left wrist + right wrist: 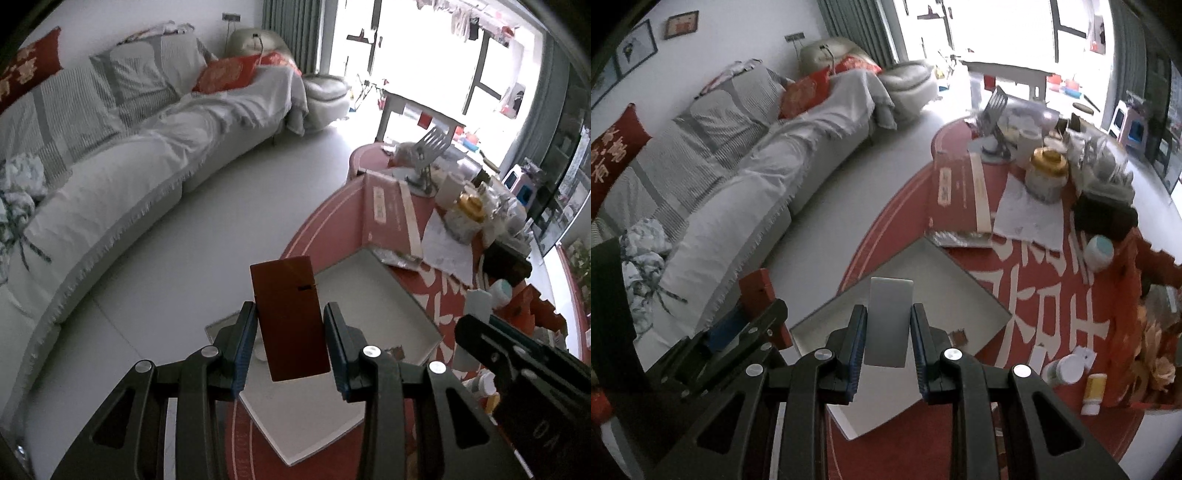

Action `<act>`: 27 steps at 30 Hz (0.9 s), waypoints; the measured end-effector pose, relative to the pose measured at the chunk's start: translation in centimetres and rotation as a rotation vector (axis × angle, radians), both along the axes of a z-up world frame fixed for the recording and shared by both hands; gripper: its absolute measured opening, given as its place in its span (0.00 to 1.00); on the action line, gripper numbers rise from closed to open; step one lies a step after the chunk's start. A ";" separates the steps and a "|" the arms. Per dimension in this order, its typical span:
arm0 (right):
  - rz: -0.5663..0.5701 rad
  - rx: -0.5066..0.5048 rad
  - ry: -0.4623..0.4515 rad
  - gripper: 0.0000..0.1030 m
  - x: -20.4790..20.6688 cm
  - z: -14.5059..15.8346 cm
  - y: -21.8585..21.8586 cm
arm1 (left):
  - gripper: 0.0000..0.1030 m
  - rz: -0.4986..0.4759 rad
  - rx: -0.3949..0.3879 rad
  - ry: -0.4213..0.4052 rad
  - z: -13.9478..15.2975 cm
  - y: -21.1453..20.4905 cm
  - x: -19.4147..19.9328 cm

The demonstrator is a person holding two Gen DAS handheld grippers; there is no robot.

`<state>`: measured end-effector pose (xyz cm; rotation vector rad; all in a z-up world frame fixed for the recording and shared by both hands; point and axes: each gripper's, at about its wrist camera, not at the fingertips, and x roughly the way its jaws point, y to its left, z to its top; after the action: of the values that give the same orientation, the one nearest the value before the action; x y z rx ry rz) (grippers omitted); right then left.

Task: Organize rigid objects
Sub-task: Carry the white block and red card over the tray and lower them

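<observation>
Left tool point(290, 343) grips a red-brown box point(290, 317); right tool point(888, 341) clamps a grey slab point(889, 325). Both are held above the white tray point(945, 273) on the red bench point(1027, 332), clutter at one o'clock.

A home living room. Along the left of both views runs a long curved sofa under a pale grey fringed cover point(110, 206), with striped grey cushions point(144, 81) and red embroidered cushions point(225, 75). Small framed pictures point(681, 24) hang on the white wall at upper left. At right stands a low table under a red patterned cloth point(1034, 321), crowded with household clutter. Grey-green curtains point(291, 33) flank bright glass doors at top, where what may be laundry point(461, 18) hangs, washed out by glare.
</observation>
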<state>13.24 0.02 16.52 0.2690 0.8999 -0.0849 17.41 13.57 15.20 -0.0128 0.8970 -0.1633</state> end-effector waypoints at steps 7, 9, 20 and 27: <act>-0.034 0.016 0.066 0.24 0.1 -2.4 -0.3 | 0.39 0.023 0.039 0.036 -3.0 0.2 0.5; -0.038 0.005 0.081 0.24 -0.1 -2.8 -0.2 | 0.39 0.031 0.045 0.050 -3.8 0.5 0.7; -0.058 0.009 0.187 0.24 1.1 -6.6 -0.8 | 0.39 0.039 0.090 0.109 -7.6 0.6 2.1; -0.061 0.027 0.217 0.24 2.2 -8.0 -0.8 | 0.39 0.039 0.101 0.132 -9.1 0.5 2.9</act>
<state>15.42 -0.82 8.56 0.3167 1.1092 -0.1603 20.29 14.02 6.11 0.0530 1.0350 -0.0809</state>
